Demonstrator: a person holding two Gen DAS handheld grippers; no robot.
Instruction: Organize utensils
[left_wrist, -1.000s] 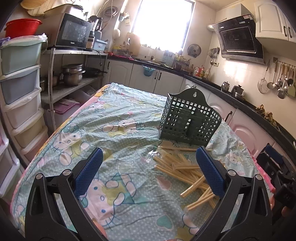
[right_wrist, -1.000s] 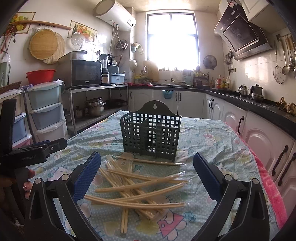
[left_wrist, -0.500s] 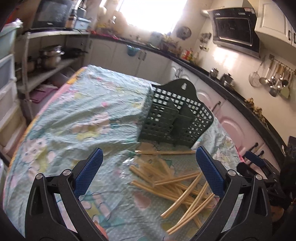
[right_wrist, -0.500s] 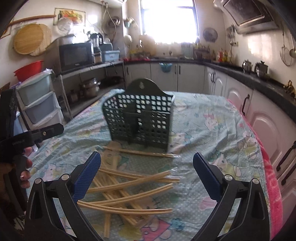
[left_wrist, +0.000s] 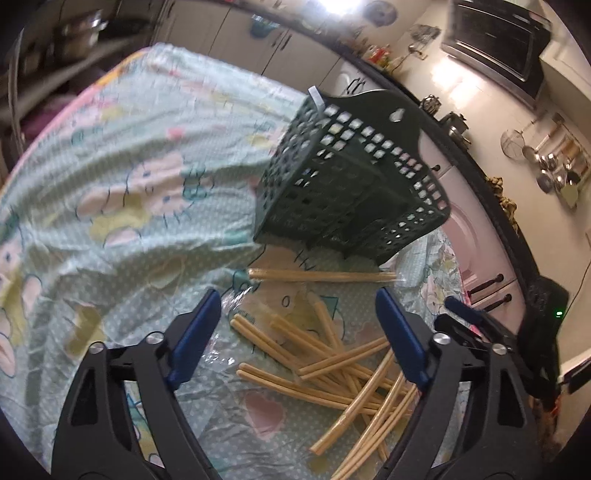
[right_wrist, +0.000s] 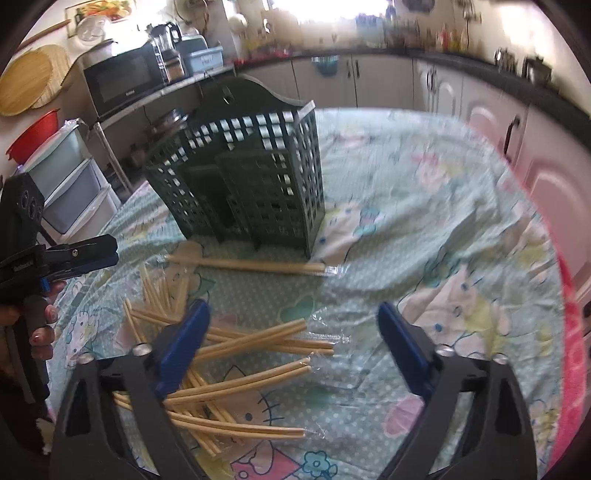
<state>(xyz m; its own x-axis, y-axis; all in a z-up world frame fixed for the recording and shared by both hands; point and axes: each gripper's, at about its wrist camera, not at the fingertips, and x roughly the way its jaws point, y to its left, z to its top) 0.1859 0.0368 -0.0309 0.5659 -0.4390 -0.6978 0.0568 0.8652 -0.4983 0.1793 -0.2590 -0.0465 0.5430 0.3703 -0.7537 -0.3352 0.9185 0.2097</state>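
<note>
A dark green lattice utensil basket (left_wrist: 347, 184) stands upright on the table, also in the right wrist view (right_wrist: 243, 177). A heap of wrapped pale chopsticks (left_wrist: 343, 373) lies in front of it, also in the right wrist view (right_wrist: 236, 354). One wrapped pair (left_wrist: 321, 276) lies alone at the basket's foot, also in the right wrist view (right_wrist: 251, 265). My left gripper (left_wrist: 299, 339) is open, low over the heap's left end. My right gripper (right_wrist: 291, 350) is open, low over the heap's right end. Both are empty.
The table wears a light green cartoon-print cloth (left_wrist: 122, 192). The other gripper shows at each view's edge: right one (left_wrist: 480, 325), left one (right_wrist: 55, 258). Kitchen cabinets (right_wrist: 491, 122) and stacked plastic drawers (right_wrist: 70, 177) flank the table.
Both grippers have tilted down and moved in closer to the chopstick heap and the basket. Both stay open. Nothing on the table has moved.
</note>
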